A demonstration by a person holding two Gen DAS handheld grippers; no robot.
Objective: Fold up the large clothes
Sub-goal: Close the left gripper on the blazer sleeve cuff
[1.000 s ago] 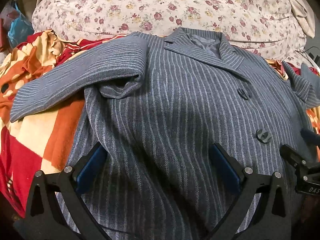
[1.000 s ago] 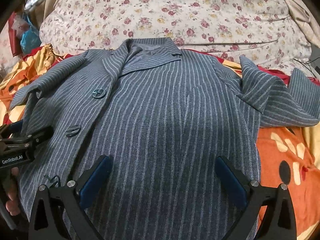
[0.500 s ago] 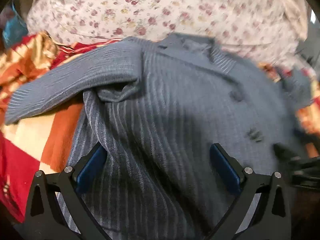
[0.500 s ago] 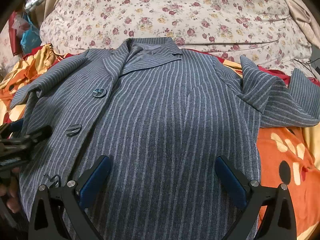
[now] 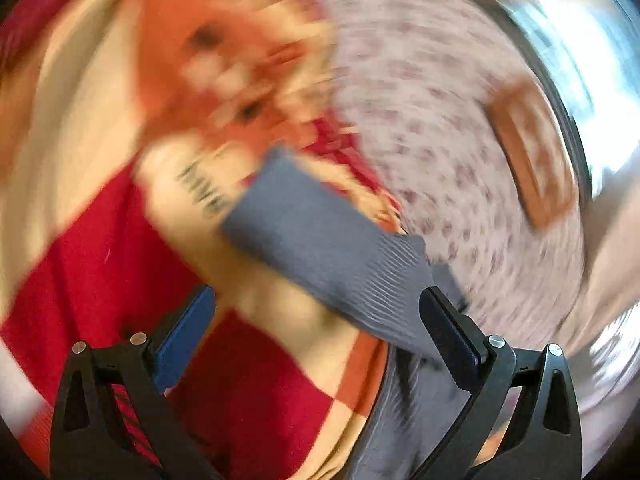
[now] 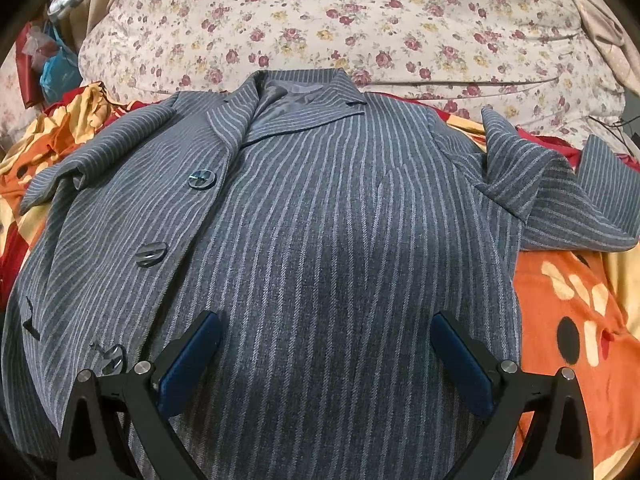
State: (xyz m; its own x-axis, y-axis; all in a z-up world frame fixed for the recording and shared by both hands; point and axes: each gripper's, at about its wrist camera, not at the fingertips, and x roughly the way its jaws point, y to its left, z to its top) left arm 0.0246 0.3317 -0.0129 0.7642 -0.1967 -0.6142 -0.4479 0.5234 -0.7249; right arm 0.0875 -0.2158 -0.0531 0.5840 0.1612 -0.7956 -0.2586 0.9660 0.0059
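Observation:
A grey pinstriped jacket (image 6: 328,240) lies face up on the bed, collar at the far end, with dark buttons (image 6: 201,179) down its left front. Its right sleeve (image 6: 560,192) lies crumpled out to the right. My right gripper (image 6: 326,360) is open and empty just above the jacket's lower front. The left wrist view is heavily blurred. It shows the jacket's left sleeve (image 5: 320,236) stretched out over the blanket. My left gripper (image 5: 316,336) is open and empty near that sleeve.
A red, orange and cream patterned blanket (image 6: 576,320) lies under the jacket and shows in the left wrist view (image 5: 100,260). A floral duvet (image 6: 360,20) is piled behind the collar. Bags and clutter (image 6: 52,64) sit at the far left.
My left gripper has swung quickly left, off the jacket's front, and now faces the left sleeve and blanket. It has left the right wrist view. The right gripper has barely moved.

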